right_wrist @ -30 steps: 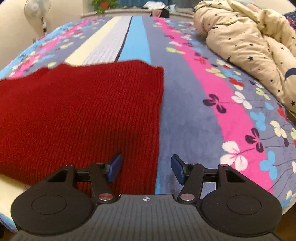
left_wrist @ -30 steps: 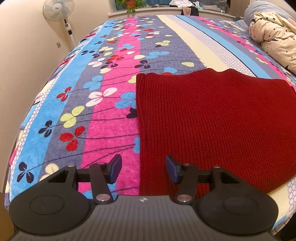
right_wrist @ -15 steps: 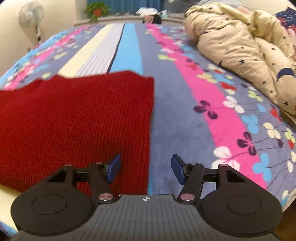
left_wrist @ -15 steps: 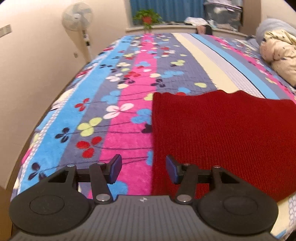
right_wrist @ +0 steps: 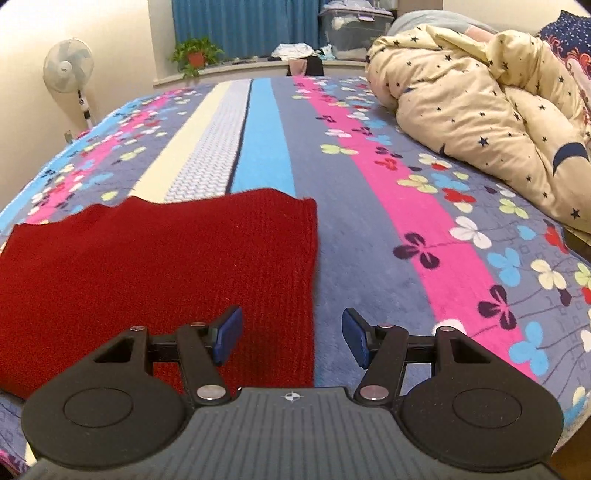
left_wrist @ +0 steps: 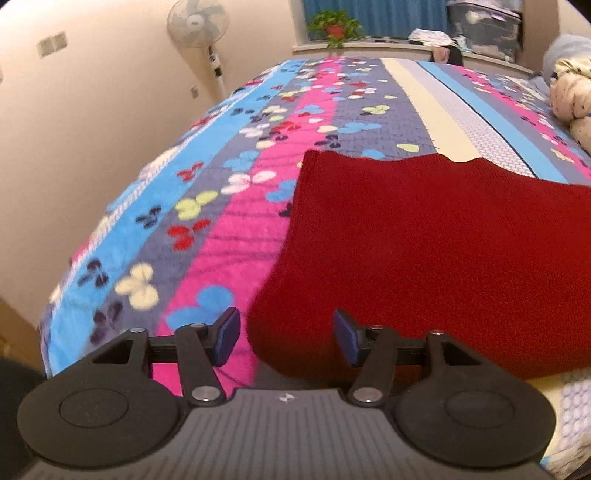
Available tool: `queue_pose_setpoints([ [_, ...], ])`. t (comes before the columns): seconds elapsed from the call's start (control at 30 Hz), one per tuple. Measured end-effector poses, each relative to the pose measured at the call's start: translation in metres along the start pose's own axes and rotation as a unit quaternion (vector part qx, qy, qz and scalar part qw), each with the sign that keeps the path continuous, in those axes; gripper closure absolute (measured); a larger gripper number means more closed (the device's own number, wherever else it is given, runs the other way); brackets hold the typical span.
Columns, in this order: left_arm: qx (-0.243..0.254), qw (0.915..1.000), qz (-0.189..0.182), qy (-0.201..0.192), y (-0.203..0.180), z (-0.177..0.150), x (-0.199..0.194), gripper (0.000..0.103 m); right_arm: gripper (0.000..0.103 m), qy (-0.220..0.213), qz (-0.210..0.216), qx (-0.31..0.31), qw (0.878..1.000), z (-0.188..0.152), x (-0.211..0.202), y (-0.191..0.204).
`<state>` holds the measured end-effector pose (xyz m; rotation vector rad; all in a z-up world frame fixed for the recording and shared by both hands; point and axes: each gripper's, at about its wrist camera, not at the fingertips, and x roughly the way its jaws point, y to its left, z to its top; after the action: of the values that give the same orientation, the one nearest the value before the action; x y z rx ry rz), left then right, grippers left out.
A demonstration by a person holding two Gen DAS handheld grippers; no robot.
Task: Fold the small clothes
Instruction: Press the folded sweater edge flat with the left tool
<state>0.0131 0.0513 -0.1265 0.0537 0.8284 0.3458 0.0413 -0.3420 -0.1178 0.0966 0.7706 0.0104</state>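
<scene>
Sweater [left_wrist: 424, 236] lies flat on bedspread [left_wrist: 221, 206], left hand-held gripper [left_wrist: 287, 341] opening above.

A home bedroom: a wide bed [right_wrist: 332, 206] under a striped, flower-printed blanket fills both views, with a bunched star-print duvet [right_wrist: 480, 96] along its right edge. Beyond its far edge stand a pedestal fan [left_wrist: 197, 26], a potted plant [right_wrist: 195, 55] on the sill, and blue curtains [right_wrist: 240, 26].
</scene>
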Motion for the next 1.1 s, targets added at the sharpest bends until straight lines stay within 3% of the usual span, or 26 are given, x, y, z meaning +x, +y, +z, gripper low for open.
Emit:
queue_pose_setpoints([
  [0.2,-0.035,0.9993,0.011,0.010,-0.024,-0.010,0.005,0.021,0.042,0.001,0.006,-0.001,1.000,-0.002,-0.003,0.000],
  [0.33,-0.049,0.9978,0.029,0.032,-0.037,-0.014,0.023,0.018,0.042,0.007,0.003,-0.008,1.000,-0.007,-0.003,-0.002],
  [0.57,-0.073,0.9947,0.065,0.031,-0.045,-0.018,0.021,0.017,0.042,0.019,-0.012,-0.003,1.000,-0.014,0.002,-0.009],
  [0.83,-0.123,0.9897,0.060,0.042,-0.035,-0.027,0.006,0.017,0.042,0.018,-0.016,-0.009,1.000,-0.014,0.007,-0.001],
  [1.1,-0.116,0.9913,0.054,0.030,-0.042,-0.037,-0.005,0.017,0.042,0.023,-0.018,-0.023,0.999,-0.014,0.015,0.009],
])
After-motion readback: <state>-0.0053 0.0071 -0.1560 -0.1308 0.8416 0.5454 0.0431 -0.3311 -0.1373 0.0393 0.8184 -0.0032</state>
